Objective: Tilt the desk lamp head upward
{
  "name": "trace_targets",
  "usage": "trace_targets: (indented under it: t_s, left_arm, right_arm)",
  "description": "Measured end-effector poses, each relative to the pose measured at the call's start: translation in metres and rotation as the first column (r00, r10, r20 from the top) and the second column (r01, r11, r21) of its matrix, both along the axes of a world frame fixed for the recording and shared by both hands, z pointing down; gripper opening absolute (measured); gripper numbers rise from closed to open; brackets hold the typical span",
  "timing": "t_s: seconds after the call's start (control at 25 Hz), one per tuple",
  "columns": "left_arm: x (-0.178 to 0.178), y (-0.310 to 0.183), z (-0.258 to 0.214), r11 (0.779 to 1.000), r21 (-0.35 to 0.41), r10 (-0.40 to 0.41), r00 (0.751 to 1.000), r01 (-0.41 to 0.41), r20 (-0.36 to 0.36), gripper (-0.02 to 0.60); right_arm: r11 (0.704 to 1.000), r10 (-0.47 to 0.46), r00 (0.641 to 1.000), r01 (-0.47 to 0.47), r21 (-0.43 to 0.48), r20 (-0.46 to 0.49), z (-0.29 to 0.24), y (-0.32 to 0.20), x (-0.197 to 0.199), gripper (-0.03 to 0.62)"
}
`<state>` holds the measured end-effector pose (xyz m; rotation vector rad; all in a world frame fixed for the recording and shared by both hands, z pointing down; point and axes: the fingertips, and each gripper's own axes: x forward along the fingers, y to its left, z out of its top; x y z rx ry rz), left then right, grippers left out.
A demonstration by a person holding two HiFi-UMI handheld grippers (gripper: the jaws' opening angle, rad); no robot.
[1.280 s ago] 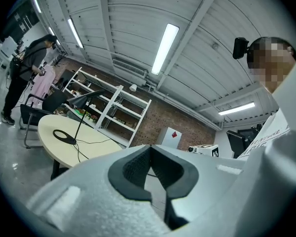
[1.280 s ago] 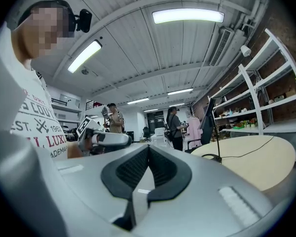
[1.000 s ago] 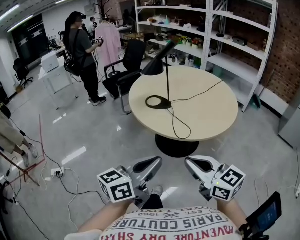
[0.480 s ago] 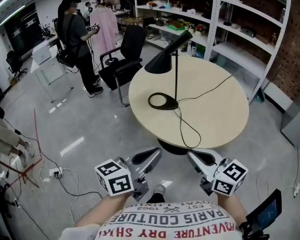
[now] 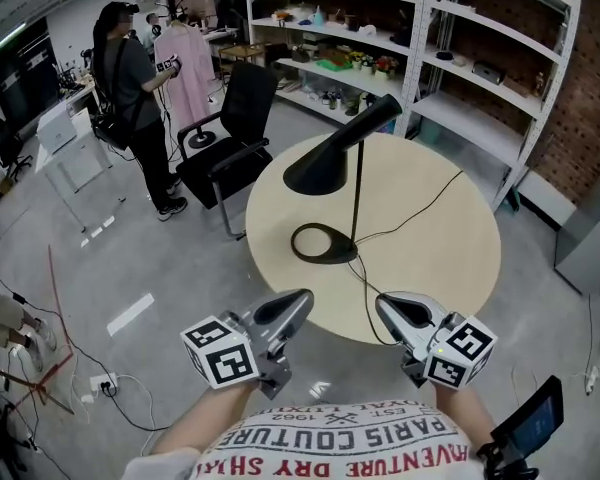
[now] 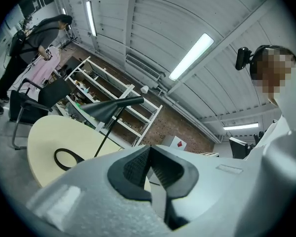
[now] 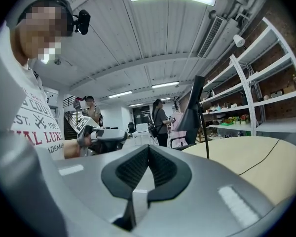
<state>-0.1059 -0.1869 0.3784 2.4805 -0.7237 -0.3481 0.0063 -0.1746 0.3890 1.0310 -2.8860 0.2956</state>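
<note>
A black desk lamp (image 5: 356, 183) stands on the round beige table (image 5: 430, 258), its cone head (image 5: 320, 165) tilted down to the left over its ring base (image 5: 320, 243). The lamp (image 6: 108, 110) also shows in the left gripper view and, as a thin stem with a dark head, the lamp (image 7: 197, 113) shows in the right gripper view. My left gripper (image 5: 298, 303) is shut and empty, just short of the table's near edge. My right gripper (image 5: 385, 306) is shut too, holding nothing, at the same edge. Both are well short of the lamp.
The lamp's black cord (image 5: 400, 223) trails across the table. A black office chair (image 5: 230, 133) stands at the table's far left. White shelving (image 5: 450, 38) lines the back wall. A person (image 5: 130, 98) stands at the far left. Cables (image 5: 70, 368) lie on the floor.
Both grippers, and the head view with them, have come forward towards the table. The lamp and table now lie closer, and the gripper tips have reached the table's near edge.
</note>
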Motion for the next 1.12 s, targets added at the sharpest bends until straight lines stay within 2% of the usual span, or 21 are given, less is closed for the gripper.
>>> trace_targets:
  t_s: [0.2,0.44,1.12]
  left_arm:
    - [-0.011,-0.032,0.007,1.000,-0.003,0.014,1.000,-0.014,-0.018,0.001]
    - [-0.001,-0.056,0.018,0.999,-0.027,0.029,0.998,-0.031,-0.055,0.000]
    - [-0.006,-0.154,0.040,0.995,-0.093,-0.031,0.997,0.025,-0.066,0.002]
  right_arm:
    - [0.999,0.032,0.999,-0.032,0.010,-0.020,0.010,-0.022,-0.006,0.006]
    - [0.998,0.065,0.997,-0.065,-0.007,-0.039,0.024,-0.047,0.008,0.006]
    - [0.999,0.017,0.995,-0.020,-0.032,-0.098,0.055,-0.174,0.014,0.006]
